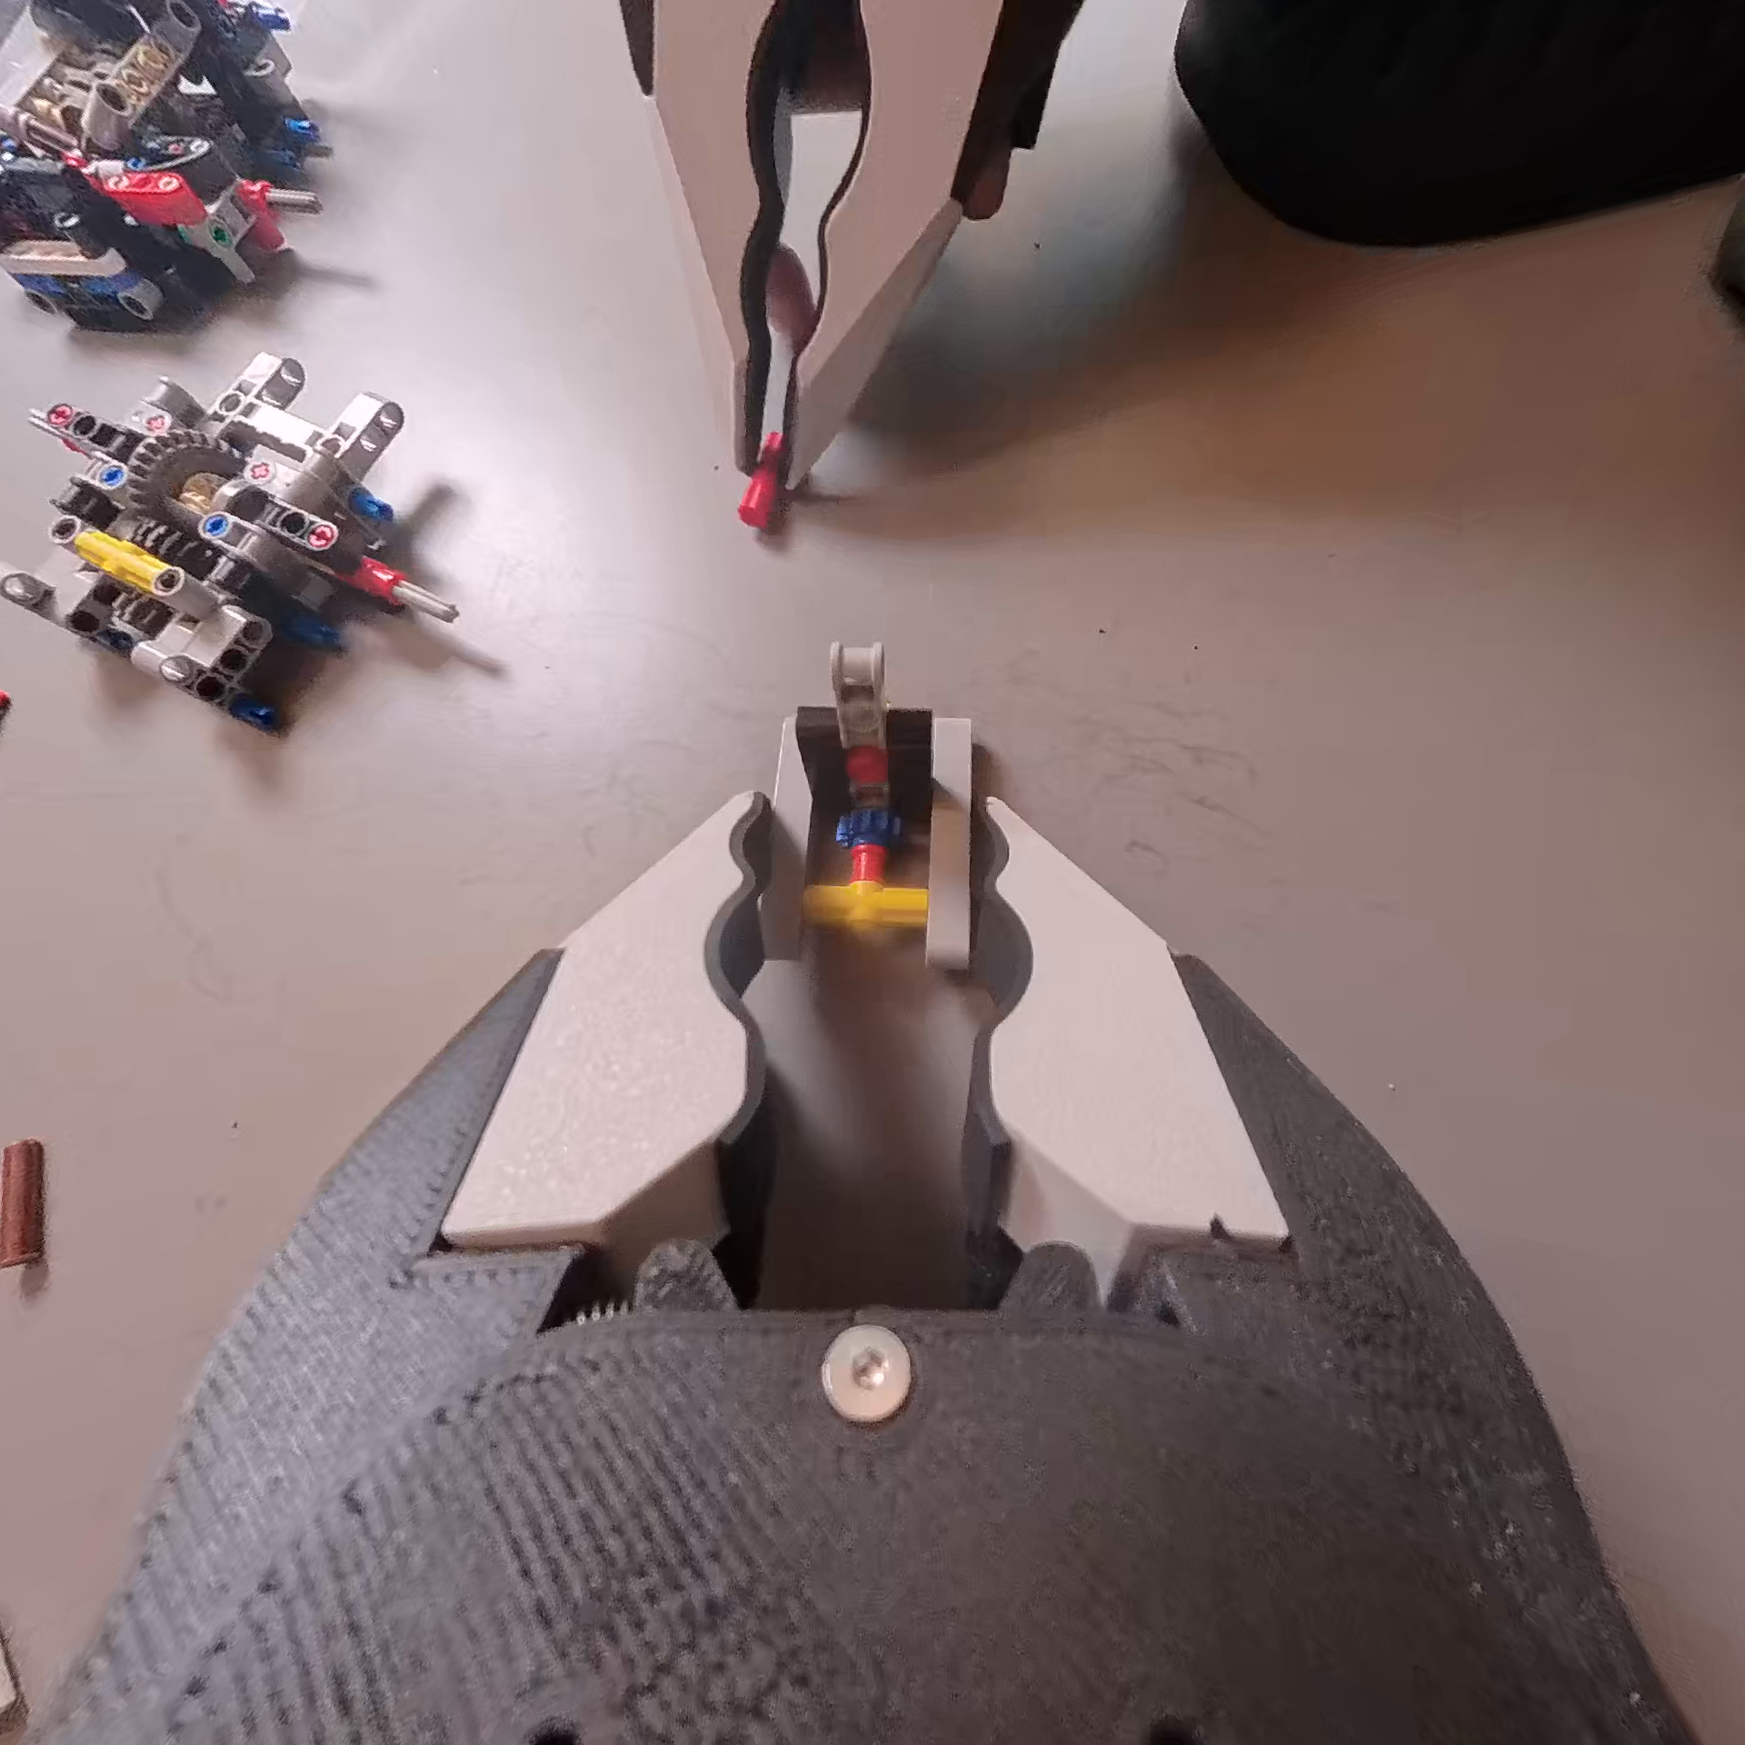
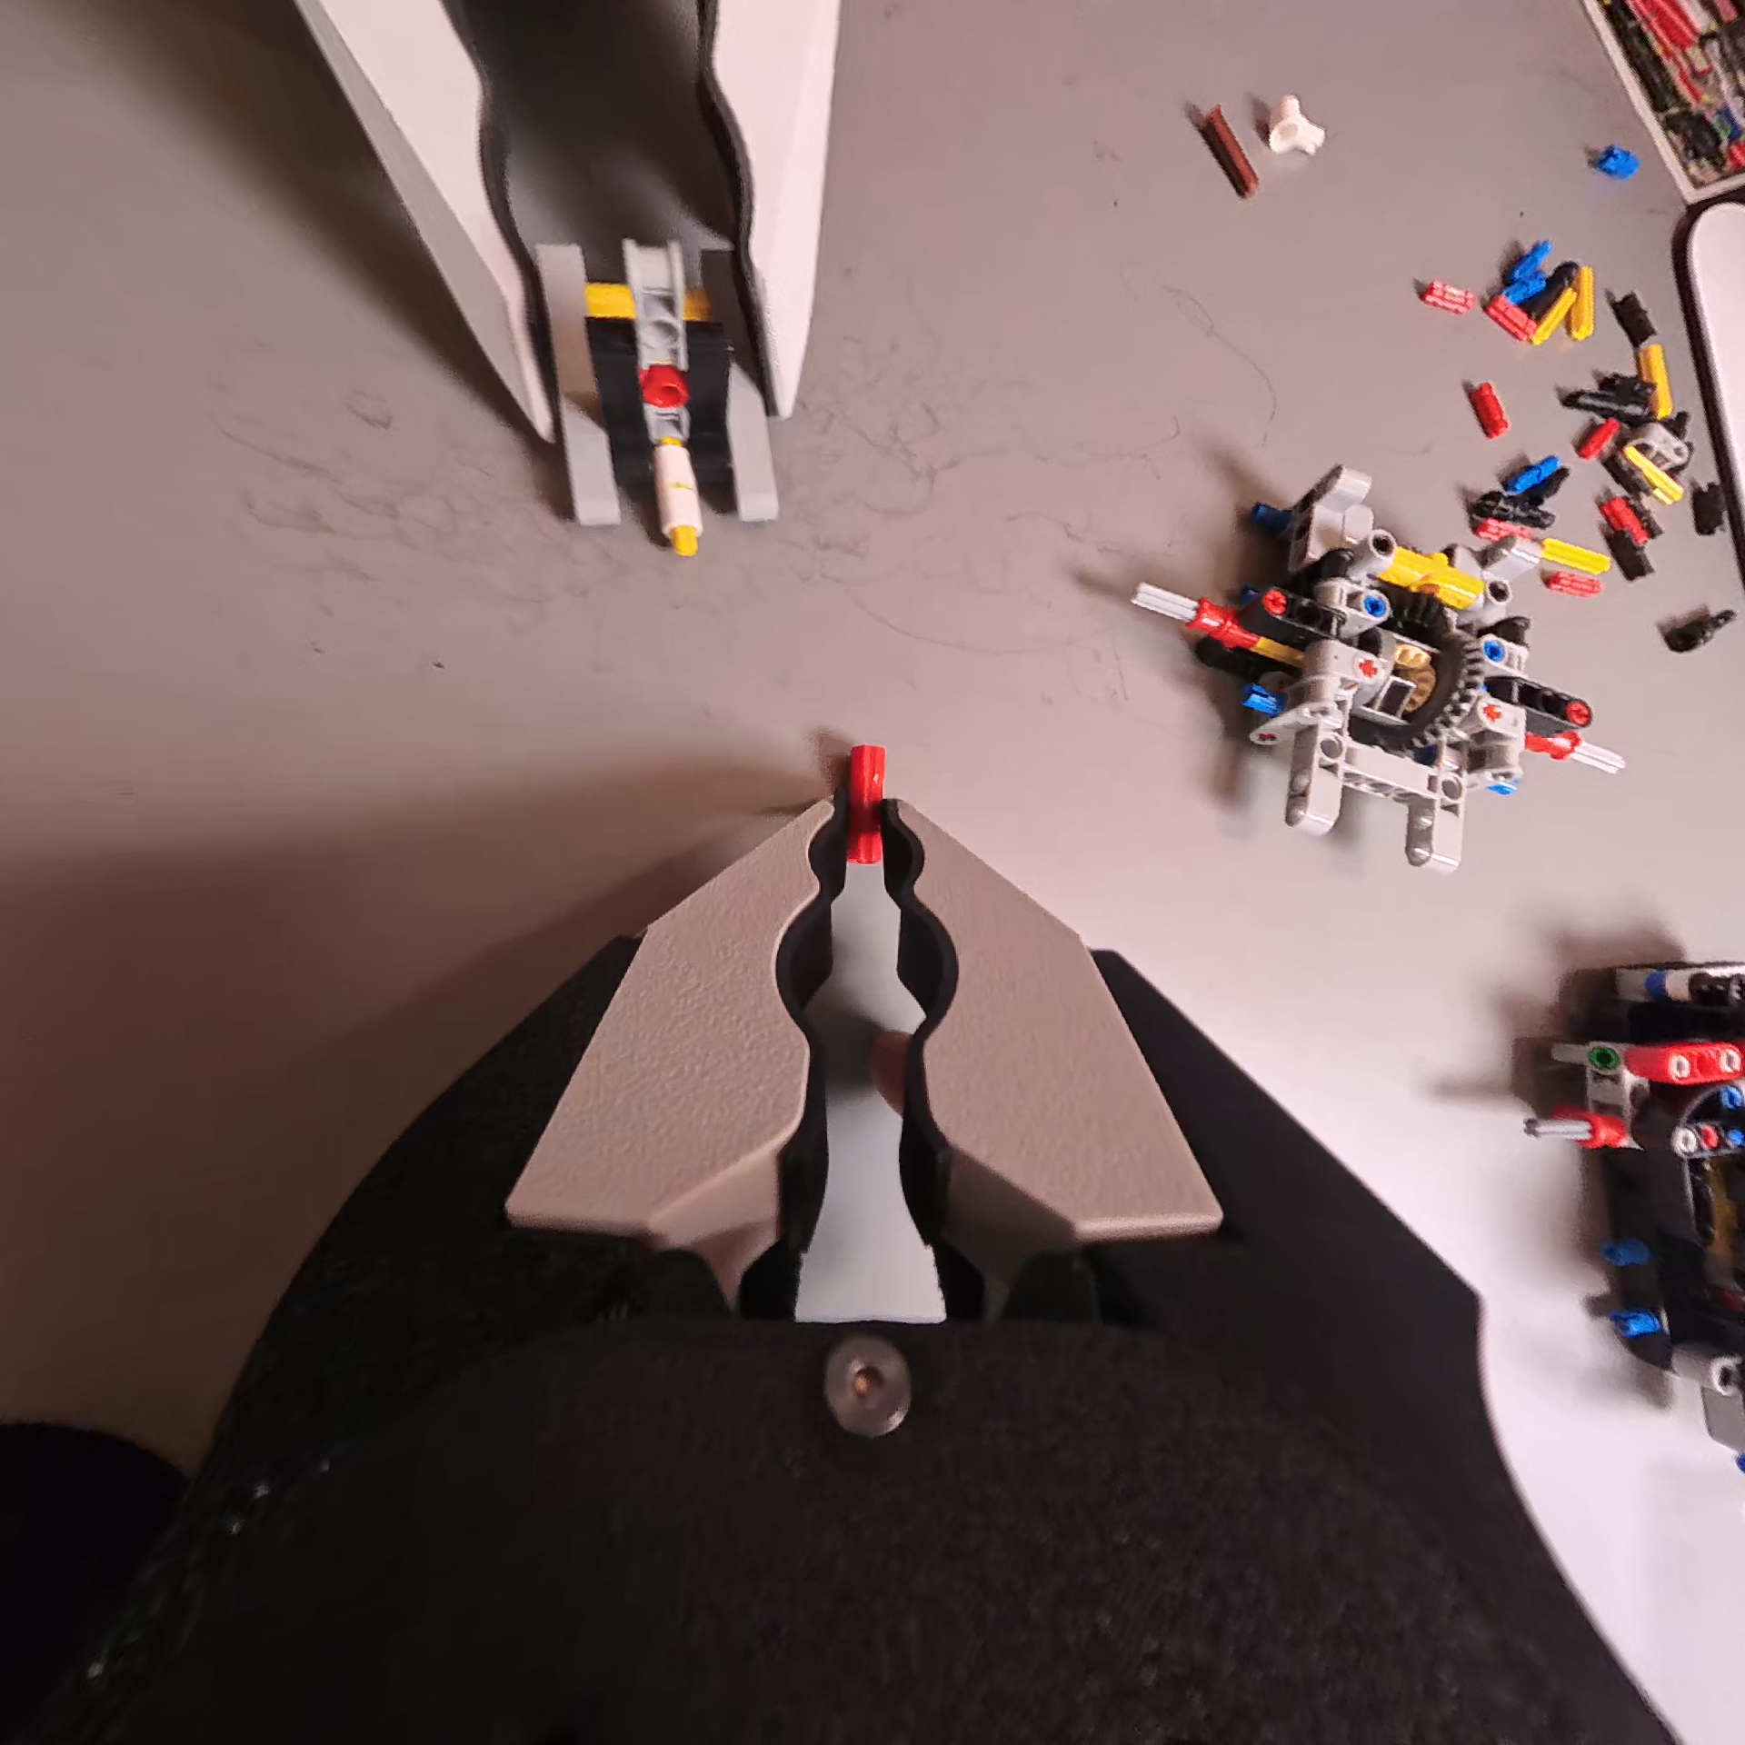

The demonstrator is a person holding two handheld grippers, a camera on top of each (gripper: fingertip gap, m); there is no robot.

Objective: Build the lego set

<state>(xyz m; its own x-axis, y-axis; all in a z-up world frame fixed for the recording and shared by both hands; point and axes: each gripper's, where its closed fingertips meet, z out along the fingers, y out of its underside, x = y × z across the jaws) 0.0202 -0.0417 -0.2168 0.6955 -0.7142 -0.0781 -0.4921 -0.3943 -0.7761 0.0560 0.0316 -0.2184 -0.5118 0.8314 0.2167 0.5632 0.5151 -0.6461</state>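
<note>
My left gripper (image 1: 873, 831) is shut on a small brick assembly (image 1: 864, 803) that sits on the grey table (image 1: 1228, 661). The assembly has two grey side beams, black beams, a grey connector, a red bush, a blue gear and a yellow cross piece. The pads press on the grey side beams. The right wrist view shows the same assembly (image 2: 661, 378) between the left gripper's fingers (image 2: 529, 283). My right gripper (image 2: 864, 812) is shut on a small red pin (image 2: 866, 793), which sticks out past the tips. In the left wrist view the red pin (image 1: 763, 491) touches the table, a short way beyond the assembly.
Two larger built assemblies lie to the side (image 2: 1397, 661) (image 2: 1662, 1180), also seen in the left wrist view (image 1: 208, 538) (image 1: 123, 160). Several loose small pieces (image 2: 1586, 397), a brown rod (image 2: 1228, 151) and a white piece (image 2: 1294, 127) lie farther off. A dark sleeve (image 1: 1464, 113) is near. Left tips to right tips: about 9 centimetres.
</note>
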